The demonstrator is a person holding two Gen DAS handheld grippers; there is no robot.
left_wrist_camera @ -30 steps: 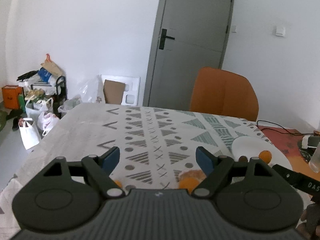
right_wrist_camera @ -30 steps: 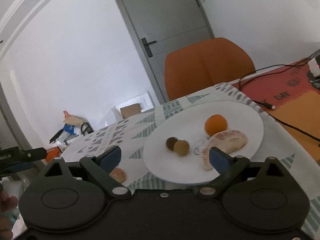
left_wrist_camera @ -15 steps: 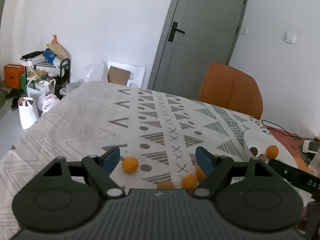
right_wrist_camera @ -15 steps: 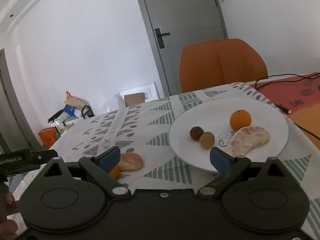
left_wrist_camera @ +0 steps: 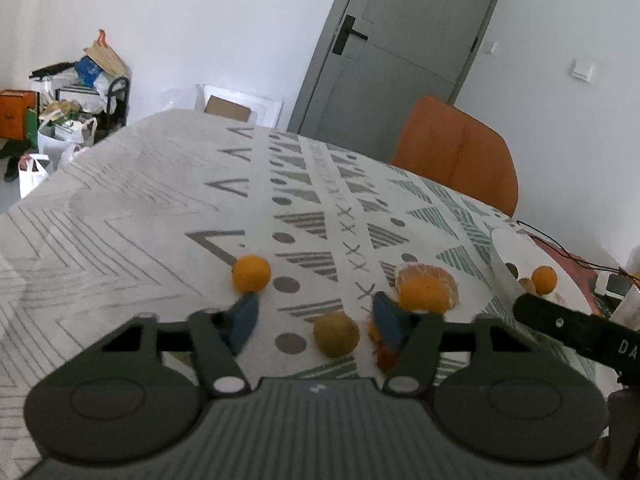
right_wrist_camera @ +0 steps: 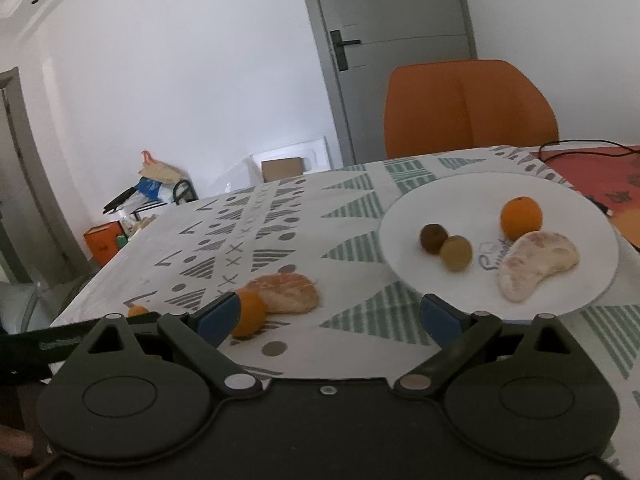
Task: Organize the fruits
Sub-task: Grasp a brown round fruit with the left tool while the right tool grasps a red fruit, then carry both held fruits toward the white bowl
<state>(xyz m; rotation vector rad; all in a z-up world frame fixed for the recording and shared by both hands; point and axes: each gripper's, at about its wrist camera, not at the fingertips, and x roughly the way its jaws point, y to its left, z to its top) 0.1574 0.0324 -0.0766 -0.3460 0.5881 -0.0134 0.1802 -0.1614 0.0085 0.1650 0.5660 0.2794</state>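
Observation:
My left gripper (left_wrist_camera: pixel 316 318) is open above the patterned tablecloth. A yellow-brown round fruit (left_wrist_camera: pixel 336 334) lies between its fingers. A small orange (left_wrist_camera: pixel 251 273) sits beyond the left finger. Another orange (left_wrist_camera: pixel 424 294) rests against a peeled citrus piece (left_wrist_camera: pixel 438 276) by the right finger. My right gripper (right_wrist_camera: pixel 330 314) is open and empty above the cloth. A white plate (right_wrist_camera: pixel 580 284) ahead on the right holds an orange (right_wrist_camera: pixel 521 217), two small brown fruits (right_wrist_camera: pixel 434 239) and a peeled pomelo segment (right_wrist_camera: pixel 536 262). An orange (right_wrist_camera: pixel 250 312) and a peeled piece (right_wrist_camera: pixel 288 292) lie left of it.
An orange chair (right_wrist_camera: pixel 468 108) stands behind the table before a grey door (left_wrist_camera: pixel 400 52). A black cable (right_wrist_camera: pixel 580 148) crosses a red mat (right_wrist_camera: pixel 600 172) at the right. Bags and boxes (left_wrist_camera: pixel 68 92) clutter the floor at the far left.
Both grippers tilted down and drew back, so more of the table shows. The loose fruits now appear between and around the left fingers. The left jaws narrowed a little.

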